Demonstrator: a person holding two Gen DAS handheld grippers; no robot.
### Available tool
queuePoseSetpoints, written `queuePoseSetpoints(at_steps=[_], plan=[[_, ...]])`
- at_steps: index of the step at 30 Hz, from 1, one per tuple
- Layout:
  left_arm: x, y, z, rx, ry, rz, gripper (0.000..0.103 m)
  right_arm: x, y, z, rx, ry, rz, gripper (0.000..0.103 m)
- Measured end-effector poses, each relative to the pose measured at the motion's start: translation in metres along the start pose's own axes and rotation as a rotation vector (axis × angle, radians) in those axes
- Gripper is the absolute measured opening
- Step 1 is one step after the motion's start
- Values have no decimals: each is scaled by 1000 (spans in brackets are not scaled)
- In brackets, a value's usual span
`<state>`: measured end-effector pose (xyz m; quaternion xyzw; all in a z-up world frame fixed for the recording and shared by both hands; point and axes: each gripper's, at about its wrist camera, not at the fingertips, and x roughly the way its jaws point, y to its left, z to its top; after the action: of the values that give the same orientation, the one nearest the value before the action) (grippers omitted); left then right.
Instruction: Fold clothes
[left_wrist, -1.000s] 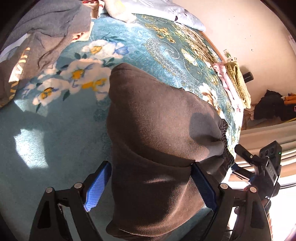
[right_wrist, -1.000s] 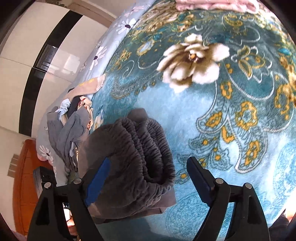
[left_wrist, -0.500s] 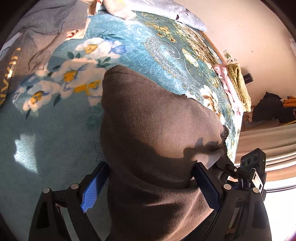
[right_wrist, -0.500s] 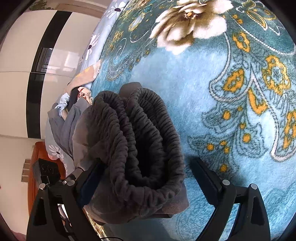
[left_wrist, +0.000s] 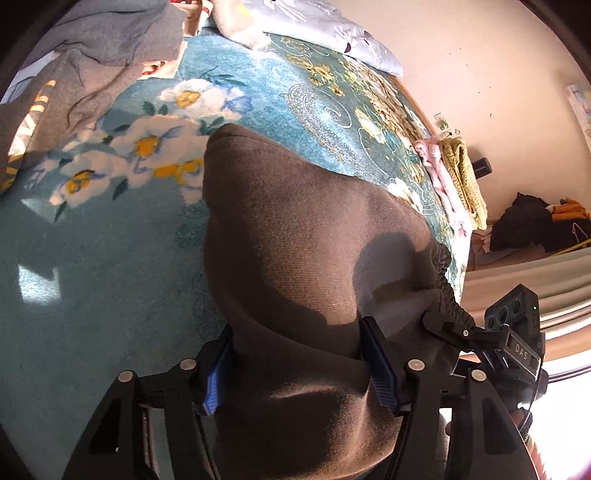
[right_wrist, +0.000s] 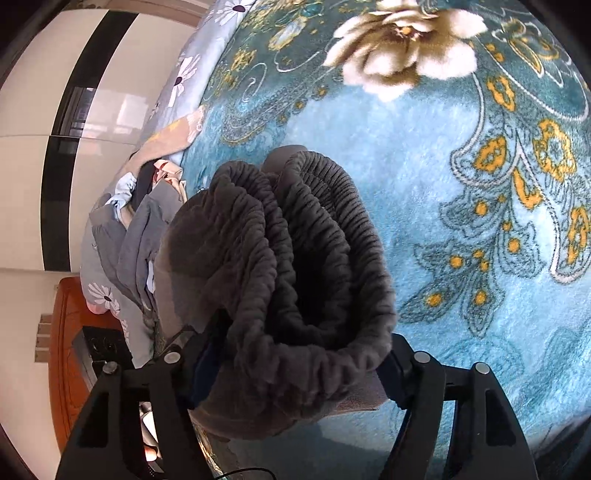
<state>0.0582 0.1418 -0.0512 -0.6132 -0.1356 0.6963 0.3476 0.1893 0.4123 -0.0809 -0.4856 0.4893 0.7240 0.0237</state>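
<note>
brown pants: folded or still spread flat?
Folded. The brown pants lie as a compact bundle on the blanket; the waistband shows doubled elastic layers between the right tool pads.

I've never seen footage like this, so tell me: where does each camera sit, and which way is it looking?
Left wrist: on the left gripper, looking along its fingers across the blanket; both fingers clamp the brown trousers; the right gripper shows too.
Right wrist: on the right gripper, facing the elastic waistband it pinches.
Shared: the same trousers and blanket.
</note>
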Motion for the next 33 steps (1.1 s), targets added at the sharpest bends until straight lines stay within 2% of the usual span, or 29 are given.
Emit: queuePoseSetpoints(at_steps=[4,9,19,25,29,33], plan=[[-25,7,-4,0,-29,-3,55,-4,23,-10,-51,14,4,69],[-66,32,-14,-31,-76,6,55,22,69,-33,-157,102,-5,68],[-197,139,-68,-192,-241,99,55,117,197,-99,-411,362,-10,68],[-264,201,-103,-304,-346,163,55,180,268,-144,-524,476,-16,68],[-302,228,-126,-356,-409,213,54,215,312,-182,-646,553,-47,68],[-332,257,-146,-416,-464,243,54,240,345,-217,-748,598,-38,68]])
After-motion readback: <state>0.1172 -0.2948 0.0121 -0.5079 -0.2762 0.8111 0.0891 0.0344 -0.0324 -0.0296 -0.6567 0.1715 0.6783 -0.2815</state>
